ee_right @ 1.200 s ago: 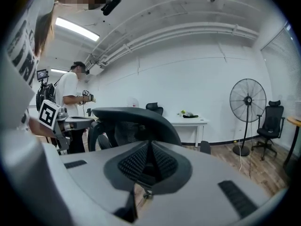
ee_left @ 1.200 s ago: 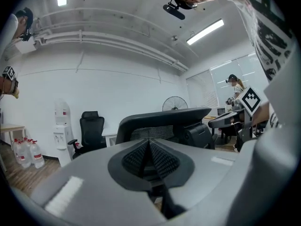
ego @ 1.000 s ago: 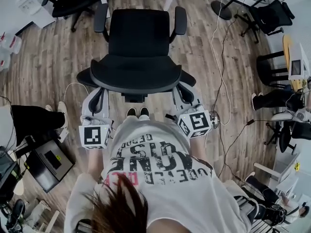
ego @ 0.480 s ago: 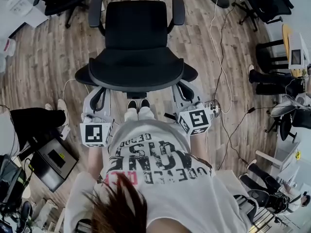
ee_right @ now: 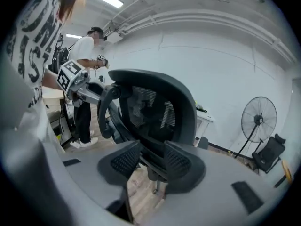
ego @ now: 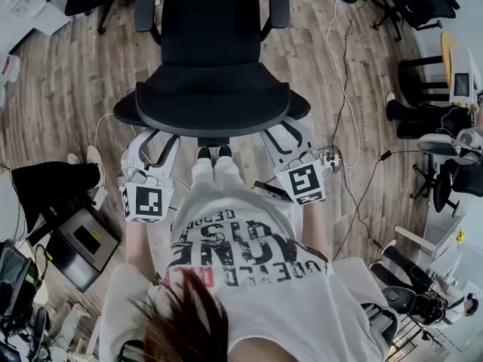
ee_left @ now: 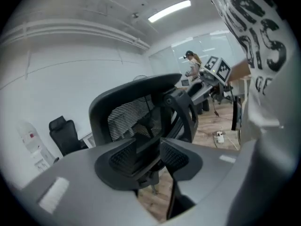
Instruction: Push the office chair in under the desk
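My left gripper (ee_left: 157,149) and right gripper (ee_right: 151,158), jaws just opened apart and apparently clasping nothing, hang low behind the black mesh-backed office chair (ego: 211,89), which stands on the wood-plank floor (ego: 83,89) just ahead; the release suggests the push is done or pausing.

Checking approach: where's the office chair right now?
Head view, upper centre: the office chair stands on the wood floor, its backrest just ahead of the person's shoes.

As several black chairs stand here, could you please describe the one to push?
On the wood floor, find the person in the printed white shirt. The office chair stands directly before their feet, backrest toward them; the other black chairs sit off at the room's edges.
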Demonstrator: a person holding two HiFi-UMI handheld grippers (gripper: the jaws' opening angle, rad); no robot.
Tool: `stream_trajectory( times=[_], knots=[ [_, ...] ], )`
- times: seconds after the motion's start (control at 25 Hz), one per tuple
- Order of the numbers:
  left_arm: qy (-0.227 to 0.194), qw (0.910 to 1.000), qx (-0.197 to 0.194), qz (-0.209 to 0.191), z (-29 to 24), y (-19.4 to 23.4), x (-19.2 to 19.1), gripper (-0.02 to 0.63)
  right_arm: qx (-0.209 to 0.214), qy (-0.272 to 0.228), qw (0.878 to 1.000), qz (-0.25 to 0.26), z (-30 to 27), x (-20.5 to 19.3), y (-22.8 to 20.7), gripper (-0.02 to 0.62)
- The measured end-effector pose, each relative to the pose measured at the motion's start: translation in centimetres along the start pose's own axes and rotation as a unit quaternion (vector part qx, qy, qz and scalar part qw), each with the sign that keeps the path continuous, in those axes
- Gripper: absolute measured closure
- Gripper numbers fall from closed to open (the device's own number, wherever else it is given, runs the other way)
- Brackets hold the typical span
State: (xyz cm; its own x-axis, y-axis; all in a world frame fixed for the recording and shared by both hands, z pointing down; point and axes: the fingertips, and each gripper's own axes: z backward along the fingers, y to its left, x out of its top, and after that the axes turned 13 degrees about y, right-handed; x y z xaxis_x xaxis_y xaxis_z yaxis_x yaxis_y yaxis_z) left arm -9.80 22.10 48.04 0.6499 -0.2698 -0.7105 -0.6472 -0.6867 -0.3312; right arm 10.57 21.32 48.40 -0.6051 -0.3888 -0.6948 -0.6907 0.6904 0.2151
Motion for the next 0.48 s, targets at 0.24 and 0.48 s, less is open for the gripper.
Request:
stream_trajectory(
  times=[0.24, 0.48],
  knots=[
    [0.077, 0.9849, 0.019, -0.154, -1.4, -0.3, -1.8, 0.419, -0.017, 0.040, 0.995, 0.090, -0.8, -0.2, 0.1, 0.442],
    [0.105, 0.9691, 0.012, -0.223, -3.0, 0.1, -2.6, 0.416, -0.035, 0.072, 0.982, 0.172, -0.9, -0.5, 0.3, 0.423]
  ],
)
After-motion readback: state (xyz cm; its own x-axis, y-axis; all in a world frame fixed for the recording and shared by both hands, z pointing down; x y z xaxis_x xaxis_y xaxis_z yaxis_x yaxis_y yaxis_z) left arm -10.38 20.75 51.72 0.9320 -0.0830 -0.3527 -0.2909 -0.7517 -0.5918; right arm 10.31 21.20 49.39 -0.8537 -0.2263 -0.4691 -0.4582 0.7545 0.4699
